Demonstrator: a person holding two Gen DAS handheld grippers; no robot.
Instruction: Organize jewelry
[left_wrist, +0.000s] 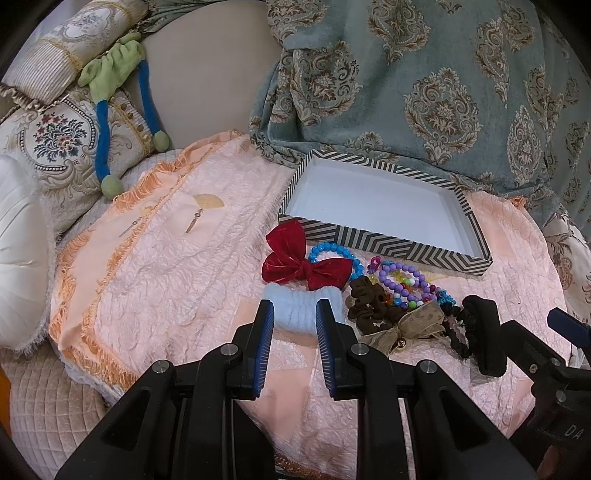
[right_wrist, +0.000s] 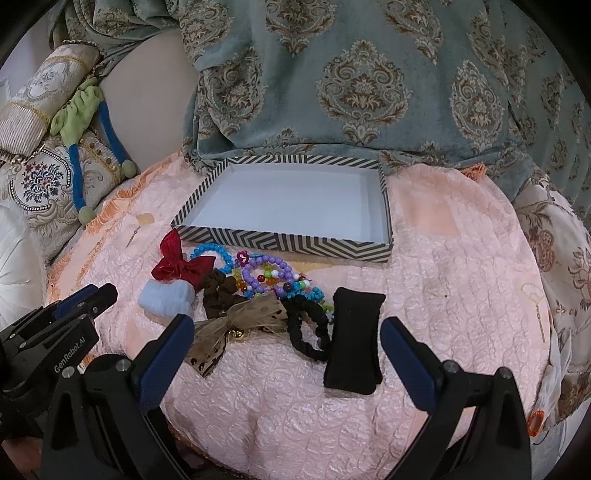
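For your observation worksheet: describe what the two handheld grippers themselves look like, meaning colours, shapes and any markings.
Both the left gripper and the right gripper are matte black angular frames with silver screw heads. Each finger carries a ribbed blue pad. One body reads "GenRobot.AI" in white; another shows "DA". No cables or sleeves show.

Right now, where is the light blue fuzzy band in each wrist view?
Left wrist view: the light blue fuzzy band lies bottom centre, just past the left hand-held gripper, under the red bow.
Right wrist view: left of centre, below that bow.
Shared landmark: the striped box.
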